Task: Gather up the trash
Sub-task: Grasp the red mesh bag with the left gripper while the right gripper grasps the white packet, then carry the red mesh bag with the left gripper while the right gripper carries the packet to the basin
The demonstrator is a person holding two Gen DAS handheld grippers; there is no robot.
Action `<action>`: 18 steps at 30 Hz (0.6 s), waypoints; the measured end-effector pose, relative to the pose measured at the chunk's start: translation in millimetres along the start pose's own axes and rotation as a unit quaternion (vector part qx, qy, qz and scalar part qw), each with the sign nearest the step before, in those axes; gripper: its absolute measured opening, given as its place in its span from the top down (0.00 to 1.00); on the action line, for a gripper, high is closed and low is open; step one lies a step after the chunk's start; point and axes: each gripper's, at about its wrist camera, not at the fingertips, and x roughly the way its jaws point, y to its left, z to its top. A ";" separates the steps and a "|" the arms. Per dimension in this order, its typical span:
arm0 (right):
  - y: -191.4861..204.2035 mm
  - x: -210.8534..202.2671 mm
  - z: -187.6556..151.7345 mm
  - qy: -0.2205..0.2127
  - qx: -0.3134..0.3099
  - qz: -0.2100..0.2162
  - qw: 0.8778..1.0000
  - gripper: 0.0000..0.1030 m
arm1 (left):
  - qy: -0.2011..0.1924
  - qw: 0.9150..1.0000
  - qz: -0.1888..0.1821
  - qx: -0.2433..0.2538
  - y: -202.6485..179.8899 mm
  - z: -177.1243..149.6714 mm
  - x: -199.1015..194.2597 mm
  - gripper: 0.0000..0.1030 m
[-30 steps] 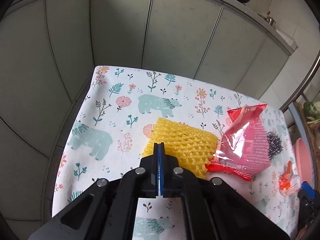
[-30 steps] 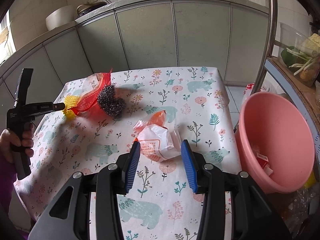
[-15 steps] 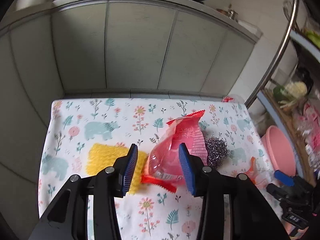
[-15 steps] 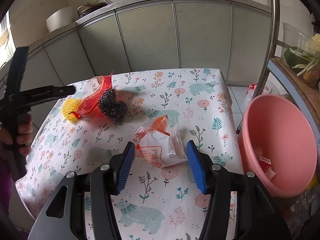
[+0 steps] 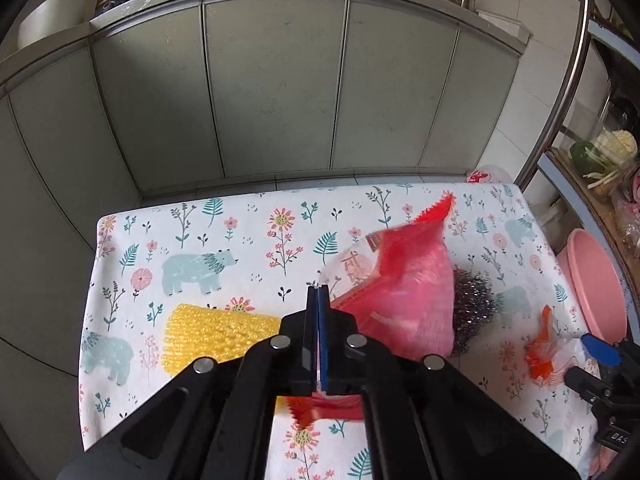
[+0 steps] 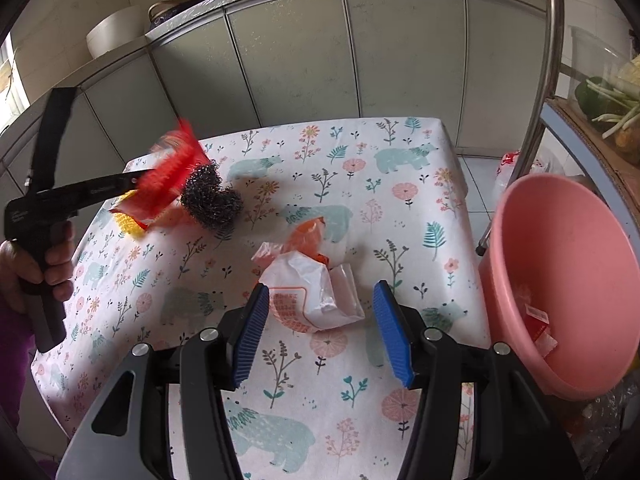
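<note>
So the white crumpled wrapper is framed right between the spread blue pads of the right gripper, lying on the bear-print tablecloth just ahead of the tips, nothing pinched yet. Its long axis looks roughly crosswise to the fingers, so a straight push forward and a squeeze would probably be enough.

Off to the right, past the table edge, a pink basin is tilted toward the camera, with a few small wrapper scraps already inside.

Further back on the left, the red snack bag is pinched at its lower edge by the left gripper, jaws pressed together on it. It seems lifted, blurred. A steel wool scrubber and yellow foam netting are left beside it.
</note>
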 end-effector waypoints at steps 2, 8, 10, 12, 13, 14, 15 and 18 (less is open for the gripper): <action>1.0 3.1 1.4 0.001 0.000 0.002 1.000 0.47 | -0.011 1.000 -0.003 -0.004 0.8 -2.4 -12.9 1.00; 1.1 5.0 -2.1 0.007 0.012 0.007 1.000 0.52 | -0.033 0.999 -0.001 -0.020 2.5 -12.5 -50.3 1.00; 0.3 3.6 -4.9 0.009 0.013 0.003 1.000 0.57 | -0.040 0.999 -0.005 -0.027 4.1 -18.3 -63.5 1.00; -0.7 -0.4 -7.5 0.008 0.018 0.008 1.000 0.62 | -0.043 0.999 -0.007 -0.028 2.5 -22.2 -71.2 1.00; -0.4 -2.5 -8.6 0.007 0.018 0.010 1.000 0.68 | -0.045 0.998 -0.009 -0.031 1.9 -24.9 -76.4 1.00; 0.6 -5.7 -10.1 0.006 0.015 0.010 1.000 0.69 | -0.046 0.998 -0.012 -0.032 0.3 -27.3 -81.1 1.00; 1.1 -8.8 -11.1 0.002 0.014 0.010 1.000 0.69 | -0.047 0.998 -0.013 -0.032 -2.2 -28.2 -83.5 1.00; 0.7 -24.1 -12.3 -0.017 0.011 0.016 1.000 0.70 | -0.051 0.998 -0.020 -0.031 -11.1 -32.9 -94.1 1.00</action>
